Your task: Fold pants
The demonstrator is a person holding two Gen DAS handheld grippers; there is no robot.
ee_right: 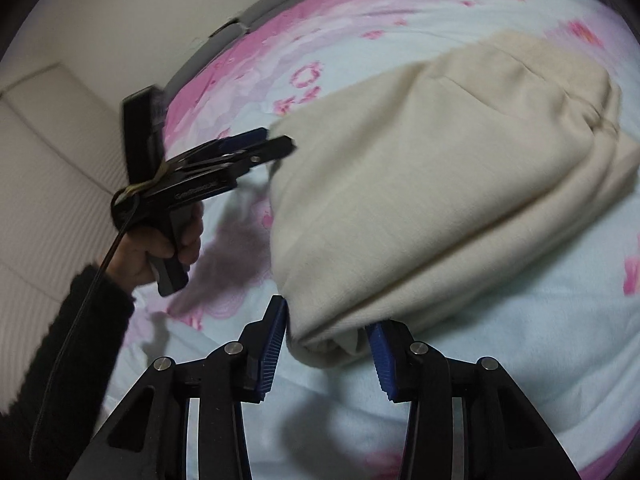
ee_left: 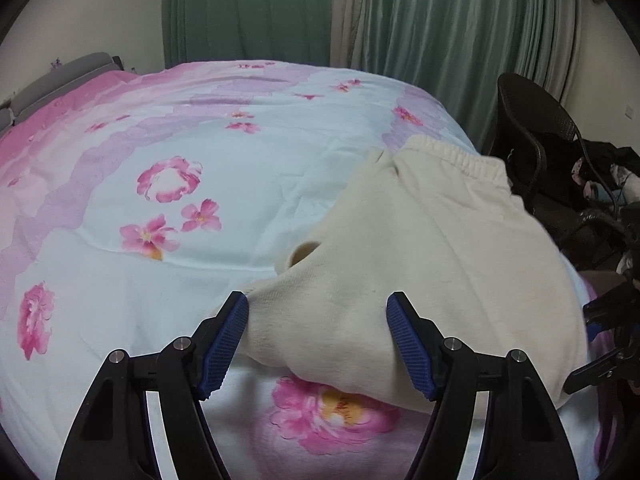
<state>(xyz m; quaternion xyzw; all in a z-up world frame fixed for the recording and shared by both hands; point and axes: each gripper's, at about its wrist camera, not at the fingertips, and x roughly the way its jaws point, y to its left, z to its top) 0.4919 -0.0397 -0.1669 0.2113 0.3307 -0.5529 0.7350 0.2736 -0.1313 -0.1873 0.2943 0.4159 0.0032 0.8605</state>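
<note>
Cream pants (ee_left: 420, 240) lie folded on a flowered bedspread (ee_left: 180, 280), with the elastic waistband at the far end. My left gripper (ee_left: 317, 304) is open over the near fold; its left pad (ee_left: 224, 348) sits at the cloth's edge and the other rests over the fabric. From the right wrist, the pants (ee_right: 420, 160) form a thick bundle. My right gripper (ee_right: 327, 316) stands around their near corner, pads close on both sides with no visible squeeze. A hand (ee_right: 160, 248) holds the left gripper (ee_right: 276, 139) at the bundle's left edge.
A dark wicker chair (ee_left: 532, 128) with piled clothes stands off the bed's right side. Green curtains (ee_left: 440, 20) hang behind the bed. A grey headboard (ee_left: 60, 76) runs along the far left. A dark sleeve (ee_right: 80, 340) crosses the lower left of the right wrist view.
</note>
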